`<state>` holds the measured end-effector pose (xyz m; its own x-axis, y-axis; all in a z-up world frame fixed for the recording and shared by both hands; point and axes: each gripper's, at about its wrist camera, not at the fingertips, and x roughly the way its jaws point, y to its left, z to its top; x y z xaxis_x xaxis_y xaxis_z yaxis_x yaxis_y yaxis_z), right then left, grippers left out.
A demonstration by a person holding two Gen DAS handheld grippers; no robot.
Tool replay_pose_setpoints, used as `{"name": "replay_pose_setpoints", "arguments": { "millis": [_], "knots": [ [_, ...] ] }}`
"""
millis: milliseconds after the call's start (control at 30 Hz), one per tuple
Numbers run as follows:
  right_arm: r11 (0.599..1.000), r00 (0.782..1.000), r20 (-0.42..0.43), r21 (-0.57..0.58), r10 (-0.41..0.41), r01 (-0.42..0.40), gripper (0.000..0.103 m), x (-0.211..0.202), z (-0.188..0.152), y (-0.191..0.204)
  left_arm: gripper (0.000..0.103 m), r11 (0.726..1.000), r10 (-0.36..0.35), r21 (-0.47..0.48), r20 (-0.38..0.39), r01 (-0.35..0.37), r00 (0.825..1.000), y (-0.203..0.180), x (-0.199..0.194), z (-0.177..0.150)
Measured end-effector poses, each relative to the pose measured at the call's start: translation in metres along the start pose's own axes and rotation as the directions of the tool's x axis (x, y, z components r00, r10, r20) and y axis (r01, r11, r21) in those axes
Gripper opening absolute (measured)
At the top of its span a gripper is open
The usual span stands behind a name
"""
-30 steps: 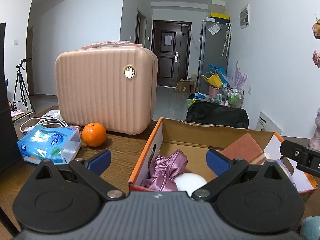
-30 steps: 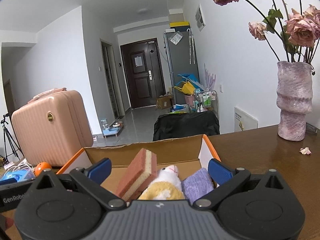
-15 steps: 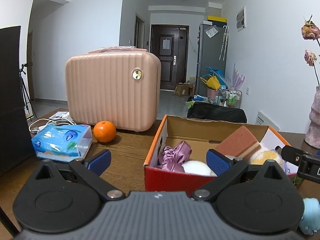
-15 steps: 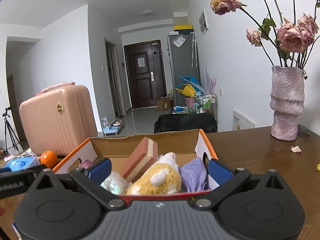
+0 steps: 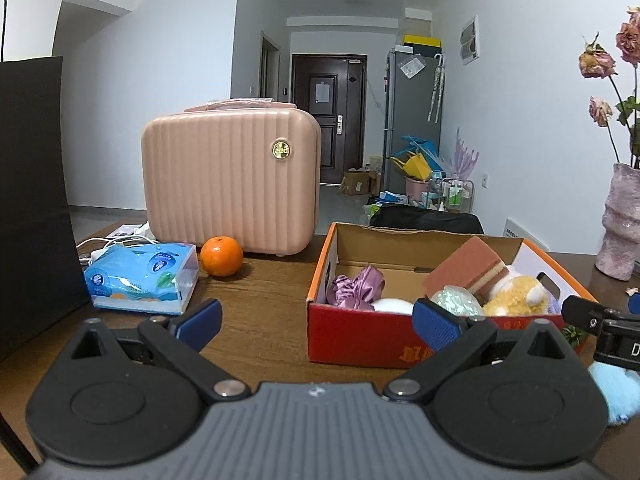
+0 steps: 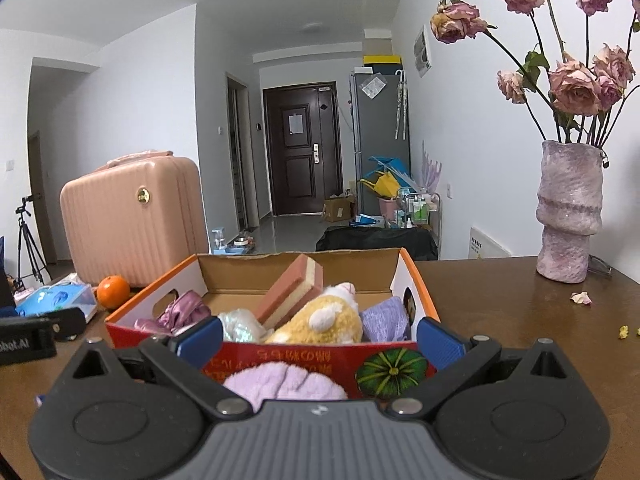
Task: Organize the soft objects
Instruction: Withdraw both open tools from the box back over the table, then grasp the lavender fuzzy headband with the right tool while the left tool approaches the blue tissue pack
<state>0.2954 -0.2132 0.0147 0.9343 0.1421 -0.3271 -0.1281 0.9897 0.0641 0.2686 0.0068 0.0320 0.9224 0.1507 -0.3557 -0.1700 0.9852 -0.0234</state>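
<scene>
Brown table [image 5: 264, 304]; box [image 5: 360, 336], orange [image 5: 221, 256]

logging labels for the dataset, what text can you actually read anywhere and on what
"bot.AI": on the left claw's body, start cut off by the frame edge.
"D": on the right claw's body, rest cut off.
Yellow characters on the red box front: unreadable.
Tissue pack print: too small.
Suitcase badge: too blurred.

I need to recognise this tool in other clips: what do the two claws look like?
Both match: the left claw and right claw have a ribbed grey body, two black linkage arms with round discs and silver pivot screws, and blue textured pads.
</scene>
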Motion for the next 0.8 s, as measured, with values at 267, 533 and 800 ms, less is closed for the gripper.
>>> {"name": "replay_pose_setpoints", "arguments": {
  "millis": [267,533,800],
  "knots": [
    [0.999,1.0,0.013,-0.038,0.003,-0.003,0.103,-0.022,-0.01,0.003,0.103,0.999,-0.037,0.019,0.002,0.037,0.999,0.007,-0.021,-0.009],
    [0.997,1.0,0.008,-0.072,0.01,-0.009,0.103,-0.043,-0.023,0.005,0.103,0.997,-0.063,0.036,-0.005,0.063,0.998,0.014,-0.038,-0.019],
    [0.997,1.0,-0.004,-0.078,0.011,-0.011,0.103,-0.058,-0.034,0.001,0.103,0.997,-0.069,0.048,-0.001,0.069,0.998,0.022,-0.047,-0.024]
  ]
}}
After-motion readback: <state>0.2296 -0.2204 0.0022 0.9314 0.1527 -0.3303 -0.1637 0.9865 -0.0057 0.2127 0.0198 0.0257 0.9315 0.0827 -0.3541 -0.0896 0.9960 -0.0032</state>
